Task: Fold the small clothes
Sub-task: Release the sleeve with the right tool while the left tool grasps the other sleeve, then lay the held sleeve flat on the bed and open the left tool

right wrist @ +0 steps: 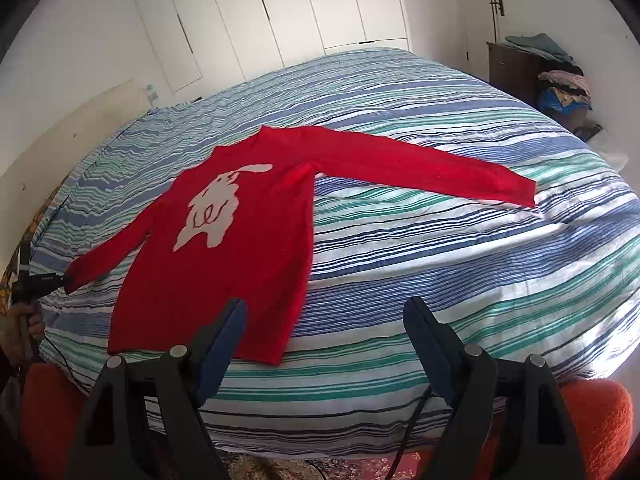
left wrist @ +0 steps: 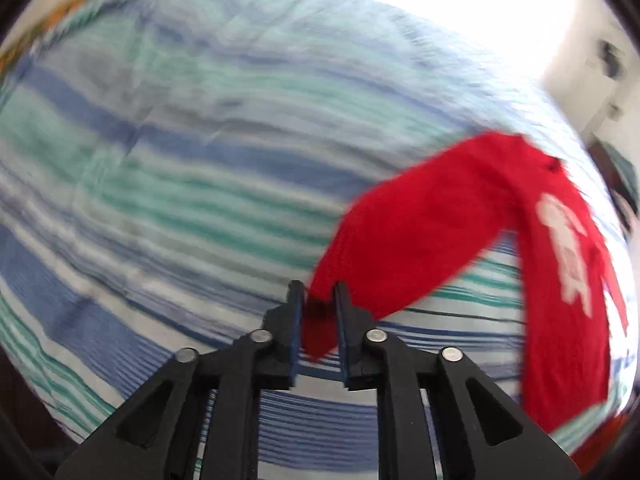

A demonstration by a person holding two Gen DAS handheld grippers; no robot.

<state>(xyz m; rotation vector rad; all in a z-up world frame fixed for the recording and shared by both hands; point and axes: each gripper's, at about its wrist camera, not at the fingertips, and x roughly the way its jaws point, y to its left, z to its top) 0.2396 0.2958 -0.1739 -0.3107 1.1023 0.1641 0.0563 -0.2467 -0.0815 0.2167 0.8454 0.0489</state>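
The sweater (right wrist: 240, 248) lies flat mid-frame on the bed (right wrist: 440, 280). The left gripper (left wrist: 318, 300) clamps its cuff (left wrist: 320, 320), likely to fold the sleeve inward; the right gripper (right wrist: 324, 320) has its fingers apart, empty.

Left wrist view is motion-blurred: the bed (left wrist: 168, 168) stripes smear, the sweater (left wrist: 420, 224) motif is unreadable, its body cut by the right edge; the cuff hides between the left gripper (left wrist: 318, 292) pads
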